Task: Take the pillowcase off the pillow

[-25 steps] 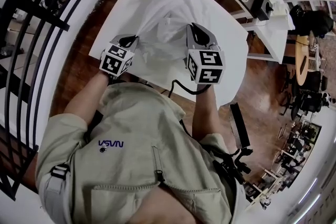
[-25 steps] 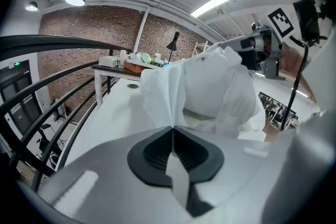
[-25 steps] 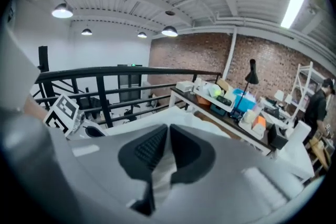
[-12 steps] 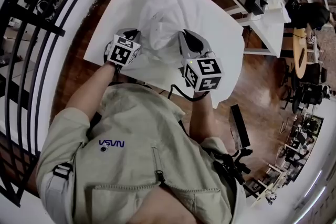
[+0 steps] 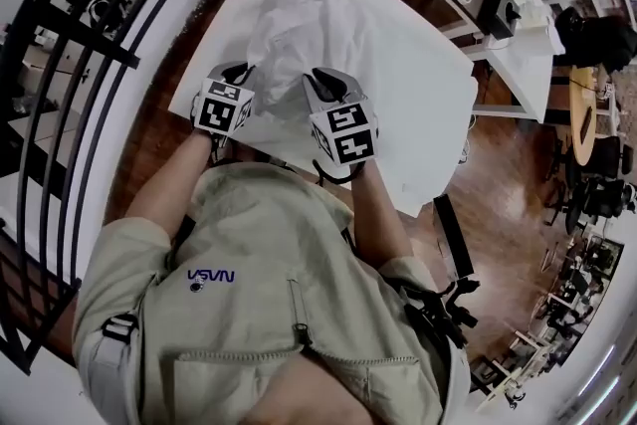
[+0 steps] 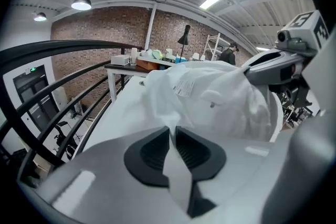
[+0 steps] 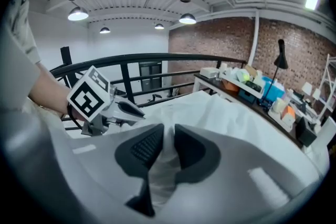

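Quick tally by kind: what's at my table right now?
pillowcase: 1, pillow inside not told apart
grippers: 2, left and right; jaws of both have just been opening, with pillowcase cloth between them
table: 1
Total: 4

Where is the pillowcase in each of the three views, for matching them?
Head view: pillowcase upper centre, on the white table.
Left gripper view: bunched, centre to right.
Right gripper view: centre, low.
Shared landmark: the black railing.
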